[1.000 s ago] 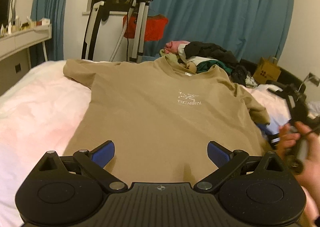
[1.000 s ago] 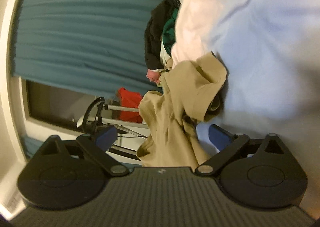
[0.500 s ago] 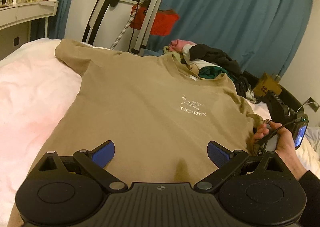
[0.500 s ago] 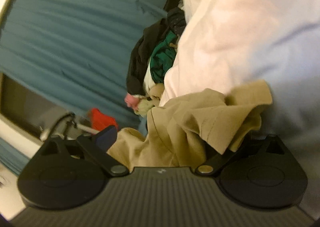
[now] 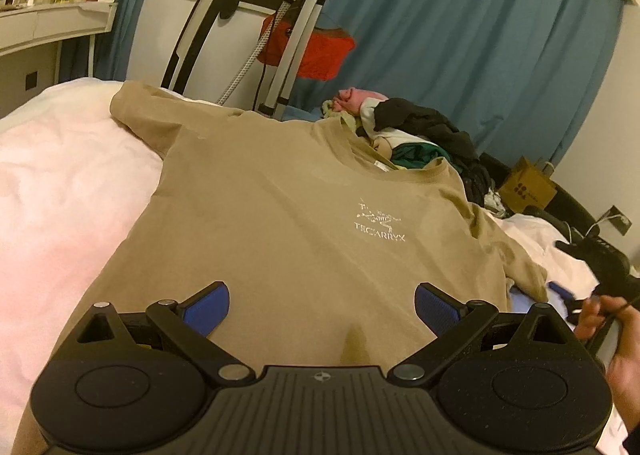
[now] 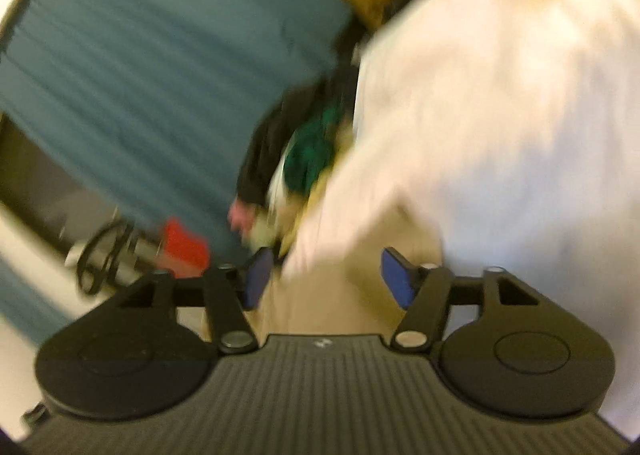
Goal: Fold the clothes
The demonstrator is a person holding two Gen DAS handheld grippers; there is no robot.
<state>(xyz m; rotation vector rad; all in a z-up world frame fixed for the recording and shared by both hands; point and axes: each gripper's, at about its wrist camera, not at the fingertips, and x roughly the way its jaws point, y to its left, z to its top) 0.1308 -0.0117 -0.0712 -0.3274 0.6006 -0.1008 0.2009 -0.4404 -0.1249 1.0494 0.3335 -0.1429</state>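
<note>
A tan T-shirt [image 5: 280,235] with a white chest logo lies flat and face up on the white duvet [image 5: 60,195], collar at the far end. My left gripper [image 5: 320,307] hovers open over its lower hem area, nothing between the blue pads. At the far right edge, a hand [image 5: 600,319] holds my right gripper [image 5: 560,291] by the shirt's right sleeve. The right wrist view is motion-blurred: my right gripper [image 6: 328,277] has its jaws about half narrowed, with tan T-shirt [image 6: 332,307] cloth lying in the gap between the pads.
A pile of mixed clothes [image 5: 420,131] sits beyond the collar. A garment steamer stand [image 5: 296,35] and a red item [image 5: 316,51] stand behind the bed before blue curtains. A cardboard box [image 5: 528,187] is at the far right, a shelf [image 5: 52,15] at the left.
The right gripper's jaws have narrowed from wide to about half around the bunched sleeve while moving fast. The left gripper has drifted a little over the shirt and stays open.
</note>
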